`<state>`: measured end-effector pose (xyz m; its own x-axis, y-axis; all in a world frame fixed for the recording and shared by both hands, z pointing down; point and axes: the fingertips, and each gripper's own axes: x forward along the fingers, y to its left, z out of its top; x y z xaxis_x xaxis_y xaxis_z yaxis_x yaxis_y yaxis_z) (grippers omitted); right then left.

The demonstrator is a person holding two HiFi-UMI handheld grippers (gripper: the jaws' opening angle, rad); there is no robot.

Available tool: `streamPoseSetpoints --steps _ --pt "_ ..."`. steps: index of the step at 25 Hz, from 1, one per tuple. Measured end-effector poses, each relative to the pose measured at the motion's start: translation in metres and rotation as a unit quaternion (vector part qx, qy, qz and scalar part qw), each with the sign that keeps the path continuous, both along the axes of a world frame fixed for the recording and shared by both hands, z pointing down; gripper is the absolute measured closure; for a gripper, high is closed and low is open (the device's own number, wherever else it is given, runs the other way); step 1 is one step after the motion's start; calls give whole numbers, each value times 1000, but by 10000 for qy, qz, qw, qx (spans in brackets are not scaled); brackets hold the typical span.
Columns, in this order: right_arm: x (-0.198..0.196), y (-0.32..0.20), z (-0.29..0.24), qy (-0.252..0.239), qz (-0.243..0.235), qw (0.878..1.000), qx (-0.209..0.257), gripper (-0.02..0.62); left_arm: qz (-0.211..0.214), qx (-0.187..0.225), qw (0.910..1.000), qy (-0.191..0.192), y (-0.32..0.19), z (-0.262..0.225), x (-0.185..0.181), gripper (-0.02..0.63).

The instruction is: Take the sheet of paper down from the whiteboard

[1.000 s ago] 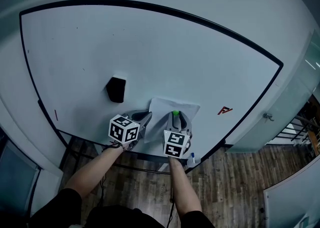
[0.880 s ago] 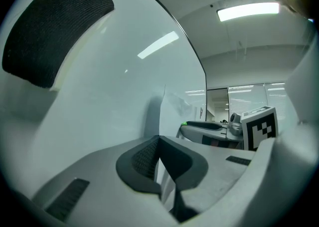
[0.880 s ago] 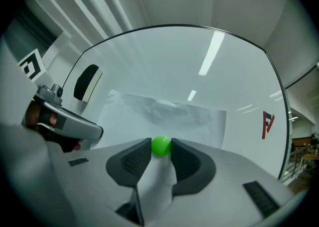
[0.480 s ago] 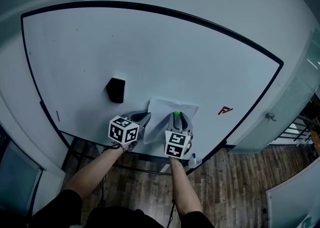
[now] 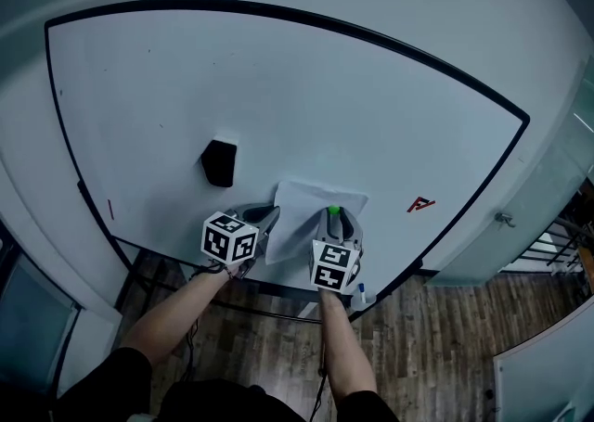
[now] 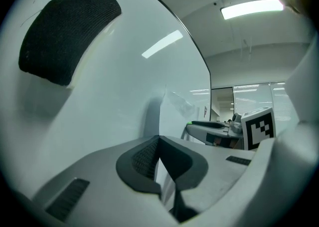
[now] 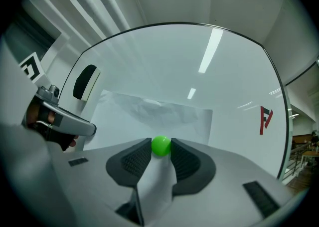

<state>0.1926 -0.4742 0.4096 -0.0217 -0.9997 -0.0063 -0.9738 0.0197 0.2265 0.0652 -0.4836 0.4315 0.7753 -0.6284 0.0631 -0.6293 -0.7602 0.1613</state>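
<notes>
A white sheet of paper (image 5: pixel 313 207) hangs low on the whiteboard (image 5: pixel 278 95), creased along its top. My left gripper (image 5: pixel 272 217) is shut on the sheet's left edge; in the left gripper view the paper (image 6: pixel 162 172) runs between the closed pads. My right gripper (image 5: pixel 333 216) is at the sheet's lower middle, shut on a green round magnet (image 7: pixel 160 145) that sits against the paper (image 7: pixel 149 113). The right gripper's pads touch the magnet on both sides.
A black eraser (image 5: pixel 218 162) sticks to the board left of the sheet. A red mark (image 5: pixel 420 204) is drawn to the right. A small bottle (image 5: pixel 358 296) stands on the board's tray. Wooden floor lies below, a glass wall and door at right.
My right gripper has shifted slightly to the right with the green magnet between its jaws. The left gripper has stayed on the paper's edge.
</notes>
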Motion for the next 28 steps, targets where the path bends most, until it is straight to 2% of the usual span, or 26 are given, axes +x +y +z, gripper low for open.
streamPoseSetpoints --steps 28 --pt "14 0 1 -72 -24 10000 -58 462 -519 -8 9987 9 1 2 -40 586"
